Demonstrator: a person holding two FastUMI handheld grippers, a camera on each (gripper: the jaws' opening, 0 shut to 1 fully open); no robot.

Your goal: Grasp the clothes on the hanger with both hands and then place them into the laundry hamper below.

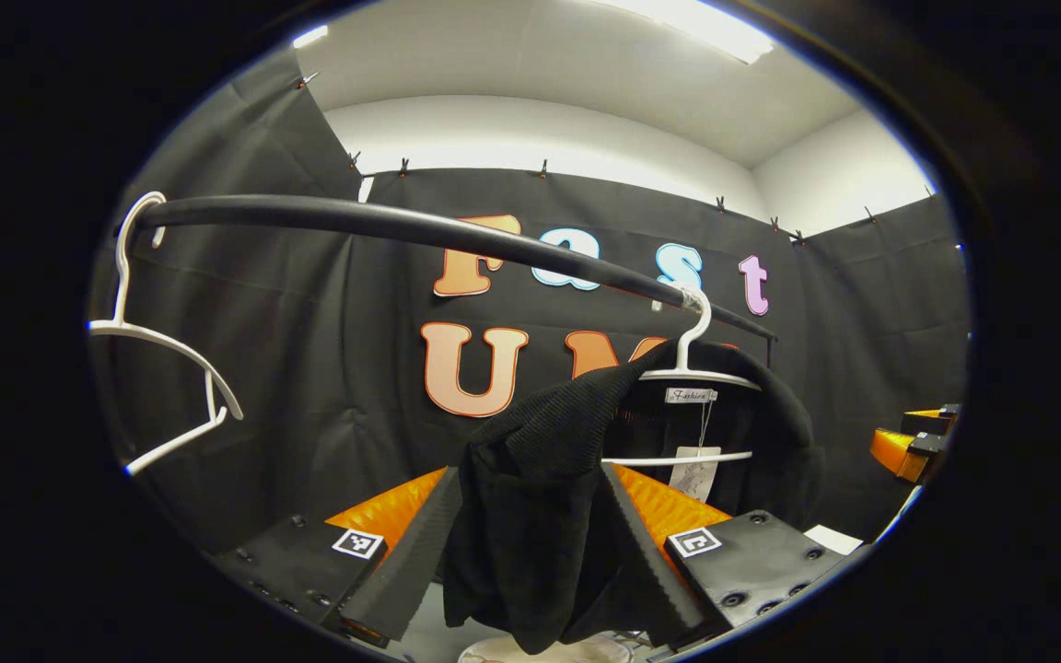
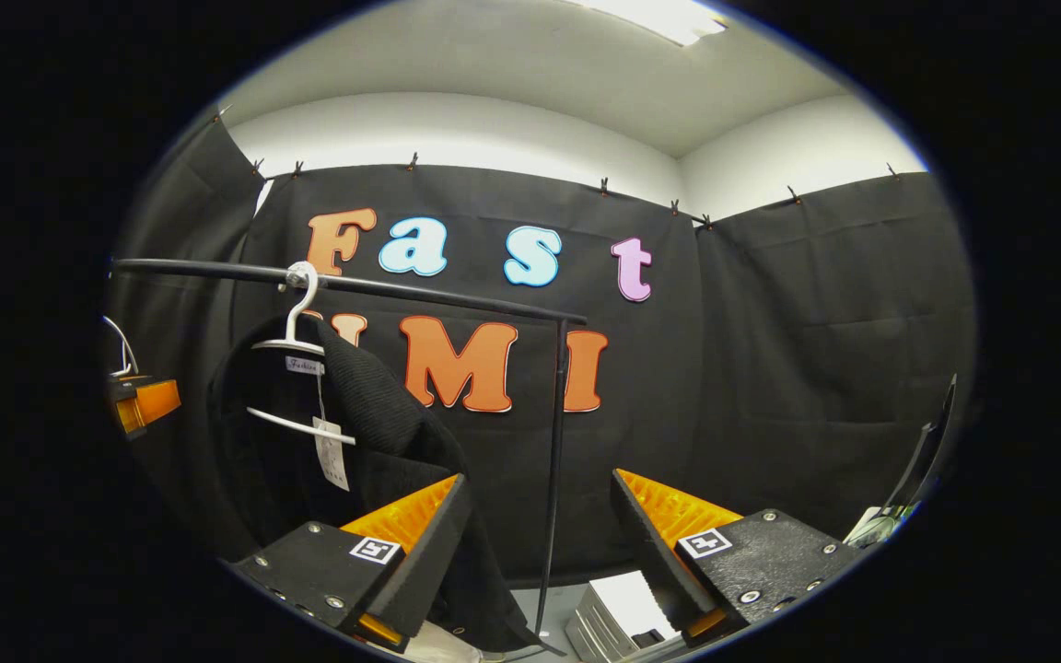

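Your left fingers (image 1: pixel 530 543) squeeze a fold of the black top (image 1: pixel 540 479), which hangs on the white hanger (image 1: pixel 692 368) on the rail (image 1: pixel 402 226). Your right fingers (image 2: pixel 540 552) are wide open, holding nothing. The cloth looks soft and floppy, so grab its other shoulder.

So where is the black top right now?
In the left gripper view the black top hangs from the white hanger on the rail, its near side between the left gripper fingers.

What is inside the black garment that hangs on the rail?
A white hanger carries the black garment; its hook, shoulders and crossbar show at the open front, with a paper tag. The cloth covers the hanger's ends.
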